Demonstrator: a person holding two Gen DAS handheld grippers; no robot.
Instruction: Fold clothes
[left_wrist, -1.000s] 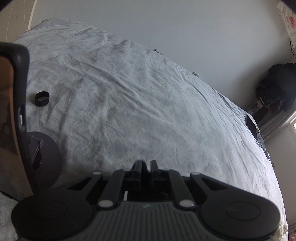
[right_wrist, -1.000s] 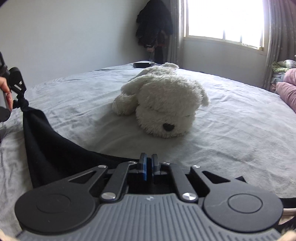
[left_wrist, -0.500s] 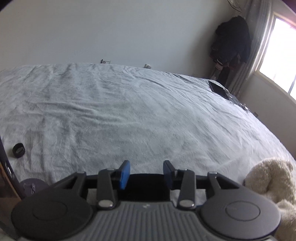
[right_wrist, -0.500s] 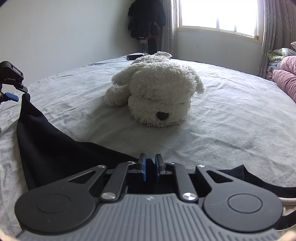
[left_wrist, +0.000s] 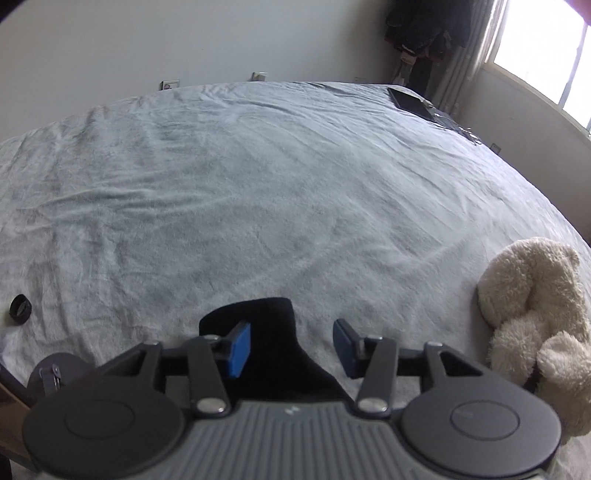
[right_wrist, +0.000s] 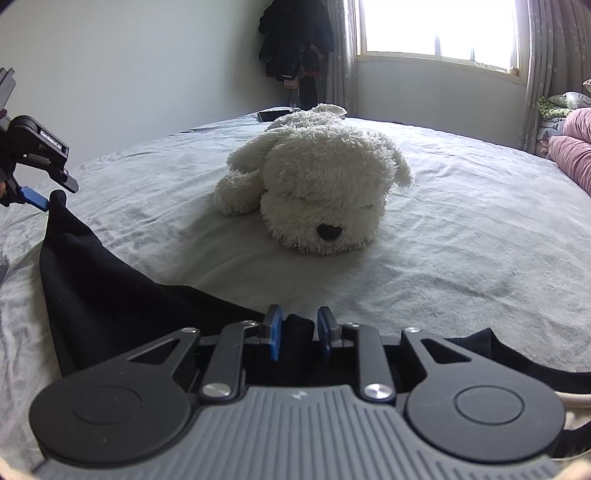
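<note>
Both grippers have just been opening: the left gripper (left_wrist: 291, 343) stands wide over the black garment (right_wrist: 110, 295), no longer pinching it. The right gripper (right_wrist: 297, 334) is narrowly parted around a fold at lower centre, so the cloth looks laid on the bed (left_wrist: 258, 184).

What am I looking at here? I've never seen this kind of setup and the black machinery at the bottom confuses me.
There is no robot: a person holds a two-finger gripper in each hand, and a fisheye camera on each looks out along its fingers. One picture comes from the left gripper, the other from the right gripper. Both look over a bed under a grey blanket. On it lie a black garment, a white plush dog and a small black ring. Both grippers' jaws have just been opening. The left pads stand apart from the corner of cloth between them; a fold sits between the right pads, seemingly no longer pinched. So the garment looks released, lying on the bed.
</note>
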